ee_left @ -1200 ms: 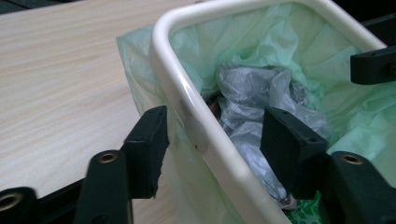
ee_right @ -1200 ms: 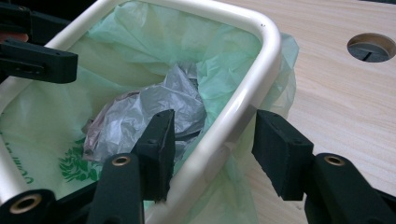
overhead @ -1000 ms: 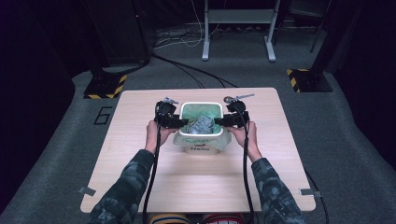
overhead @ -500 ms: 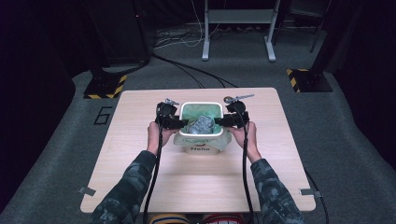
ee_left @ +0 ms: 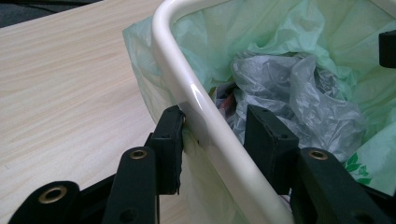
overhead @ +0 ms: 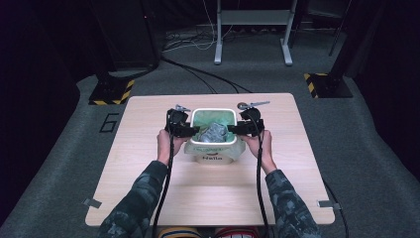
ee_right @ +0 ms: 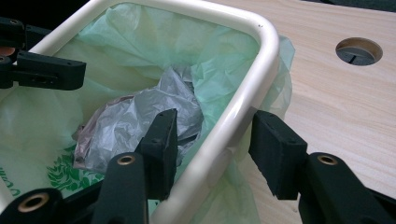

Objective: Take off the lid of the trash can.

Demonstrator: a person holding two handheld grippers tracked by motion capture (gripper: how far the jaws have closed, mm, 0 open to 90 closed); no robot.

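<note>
A white bin (overhead: 214,110) lined with a pale green bag (overhead: 210,119) stands at the middle back of the wooden table (overhead: 208,188). Crumpled grey plastic (overhead: 214,133) lies inside it. My left gripper (overhead: 194,131) is open and straddles the bin's left rim (ee_left: 187,88). Its outer jaw lies against the bag's overhang, its inner jaw beside the grey plastic (ee_left: 289,88). My right gripper (overhead: 232,130) is open astride the right rim (ee_right: 243,102), one jaw inside near the grey plastic (ee_right: 135,121) and one outside. The green bag (ee_right: 154,37) folds over the rim.
A round cable hole (ee_right: 358,50) is set in the tabletop just beyond the bin on the right. On the floor behind the table are stand bases with yellow-black stripes (overhead: 110,94) and a metal frame (overhead: 252,34). The table's near half is bare wood.
</note>
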